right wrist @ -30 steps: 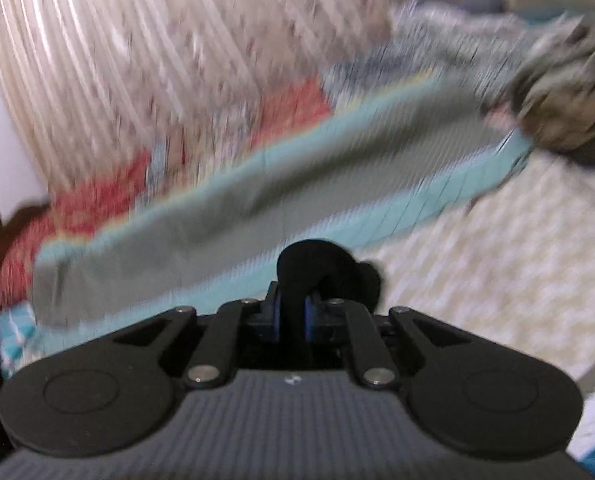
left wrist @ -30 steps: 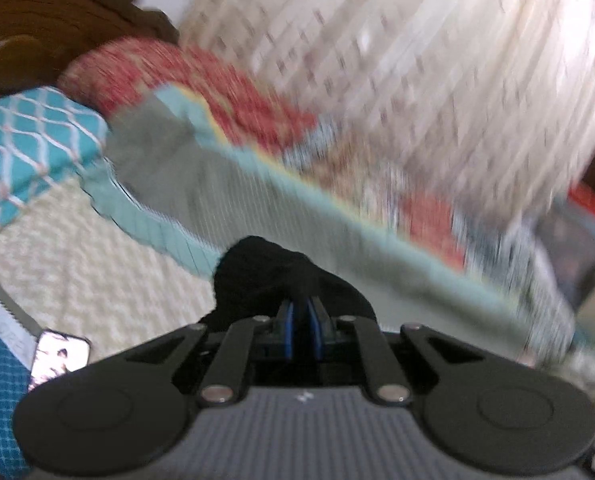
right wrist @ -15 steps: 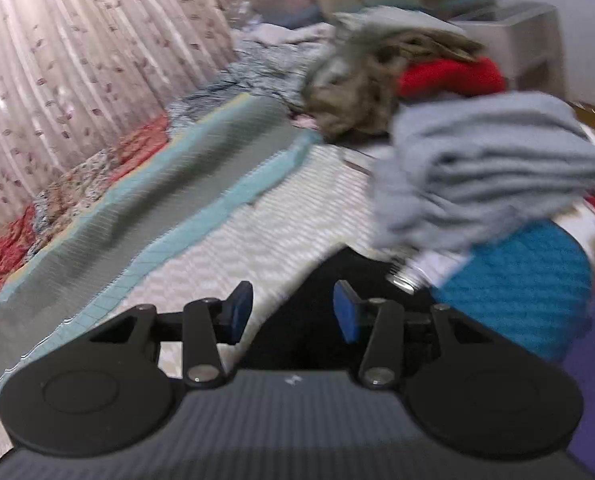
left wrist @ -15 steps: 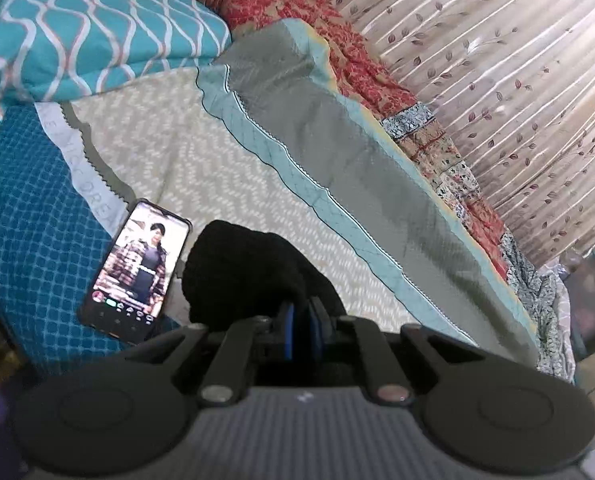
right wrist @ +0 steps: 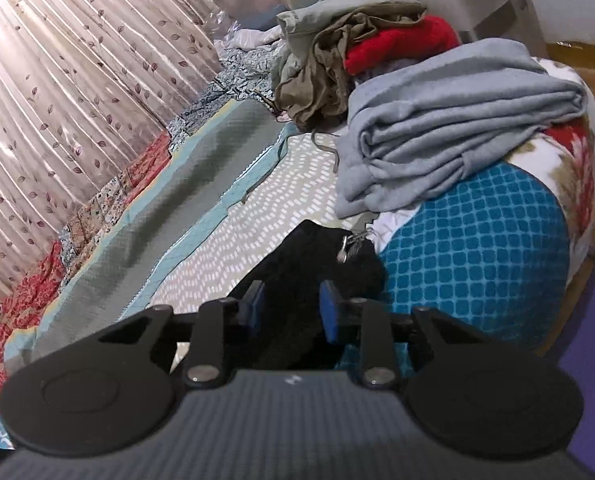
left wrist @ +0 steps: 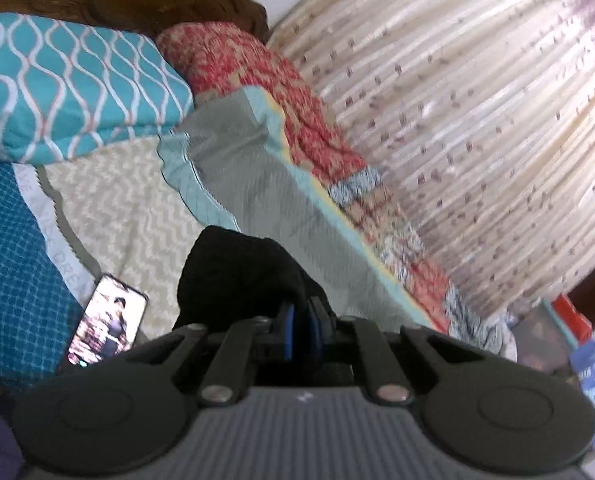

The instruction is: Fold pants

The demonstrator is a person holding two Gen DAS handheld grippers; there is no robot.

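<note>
The black pants (left wrist: 233, 272) rise in a bunched fold just ahead of my left gripper (left wrist: 300, 320), which is shut on the cloth with its blue pads nearly together. In the right wrist view the pants (right wrist: 317, 256) lie on the bedspread by the blue checked blanket, a drawstring tip showing on top. My right gripper (right wrist: 293, 304) straddles that end, its jaws closing with black cloth between them. Its blue pads (right wrist: 256, 306) still stand well apart, not clamped.
A lit phone (left wrist: 107, 320) lies on the bed left of the pants. A teal patterned pillow (left wrist: 69, 88) sits by the headboard. Folded grey garments (right wrist: 449, 120) and a loose clothes pile (right wrist: 337, 60) lie at the bed's other end. A curtain (right wrist: 77, 80) runs along the far side.
My right gripper let go of the black cloth, swung toward the grey stack, and its jaws have since narrowed around the pants. The left gripper stayed shut on the pants while shifting and rolling.
</note>
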